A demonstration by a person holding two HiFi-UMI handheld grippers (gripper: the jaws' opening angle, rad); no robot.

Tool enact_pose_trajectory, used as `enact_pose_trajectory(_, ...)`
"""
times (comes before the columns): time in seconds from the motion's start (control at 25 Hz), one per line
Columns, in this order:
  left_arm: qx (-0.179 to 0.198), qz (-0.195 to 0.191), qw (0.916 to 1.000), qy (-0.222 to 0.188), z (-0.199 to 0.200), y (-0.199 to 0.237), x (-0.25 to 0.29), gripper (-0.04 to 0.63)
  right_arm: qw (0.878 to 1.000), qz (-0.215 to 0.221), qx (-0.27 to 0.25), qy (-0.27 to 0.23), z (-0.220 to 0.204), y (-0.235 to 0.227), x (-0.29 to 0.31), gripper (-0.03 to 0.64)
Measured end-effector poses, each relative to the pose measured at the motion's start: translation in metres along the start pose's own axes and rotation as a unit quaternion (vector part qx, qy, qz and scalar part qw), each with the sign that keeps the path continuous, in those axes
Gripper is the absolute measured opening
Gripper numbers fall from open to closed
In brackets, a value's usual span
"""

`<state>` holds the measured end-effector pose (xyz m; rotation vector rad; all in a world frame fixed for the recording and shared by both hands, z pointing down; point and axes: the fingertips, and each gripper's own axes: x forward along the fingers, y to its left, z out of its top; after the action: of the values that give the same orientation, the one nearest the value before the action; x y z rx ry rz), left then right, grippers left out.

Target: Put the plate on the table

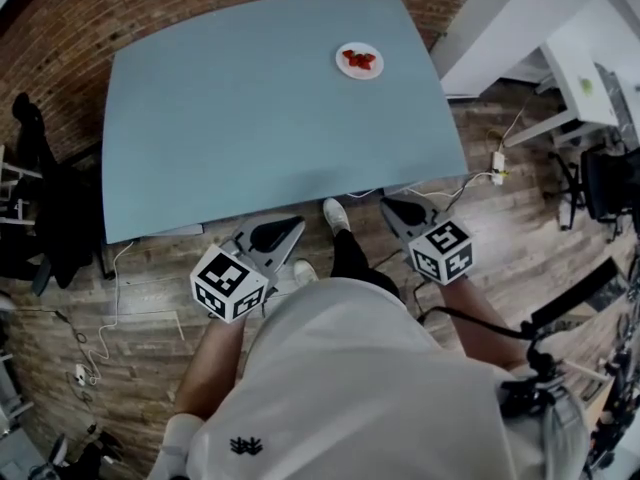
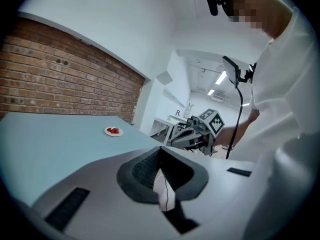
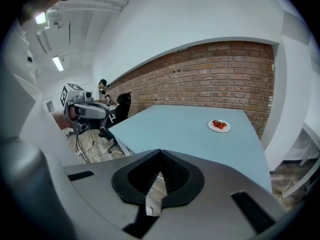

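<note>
plate (image 1: 362, 73), likely strawberries (image 1: 359, 59): on table (image 1: 250, 118) | left tool (image 1: 297, 223), right tool (image 1: 386, 204): closed

Brick wall (image 1: 200, 8) behind blue table (image 1: 250, 118). Wood-plank floor (image 1: 150, 298). White desks (image 1: 578, 73) at right. Ceiling strip lights (image 3: 58, 63) on.

head looks down; gripper views share table (image 1: 250, 118)

The plate (image 1: 345, 66) is small, round and white, and it carries a few red fruit pieces (image 1: 359, 60) in its middle. It lies flat and upright on the bench (image 1: 250, 118), a wide blue-grey top. The plate is close to the far right corner of the bench, near the edge along the brick wall (image 1: 150, 8), with bare bench surface all around it.
</note>
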<state>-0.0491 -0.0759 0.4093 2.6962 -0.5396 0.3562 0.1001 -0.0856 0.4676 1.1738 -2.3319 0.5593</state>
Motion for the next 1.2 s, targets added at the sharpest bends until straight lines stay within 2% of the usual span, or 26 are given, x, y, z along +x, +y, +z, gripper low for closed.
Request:
enact_pose_trajectory(0.44, 0.013, 0.000, 0.9998, -0.012, -0.003, -0.013, -0.026, 0.001, 0.999, 0.015, -0.031, -0.015, 0.011, 0.045, -0.006, 0.008)
enact_pose_trajectory(0.72, 0.002, 0.010, 0.9996, -0.025, -0.011, -0.015, -0.036, 0.000, 0.998, 0.027, -0.061, -0.012, 0.016, 0.064, 0.003, 0.008)
enact_pose_trajectory(1.2, 0.001, 0.002, 0.9999, -0.011, -0.016, -0.017, -0.026, 0.001, 0.997, 0.034, -0.074, 0.001, 0.012, 0.067, 0.003, 0.008)
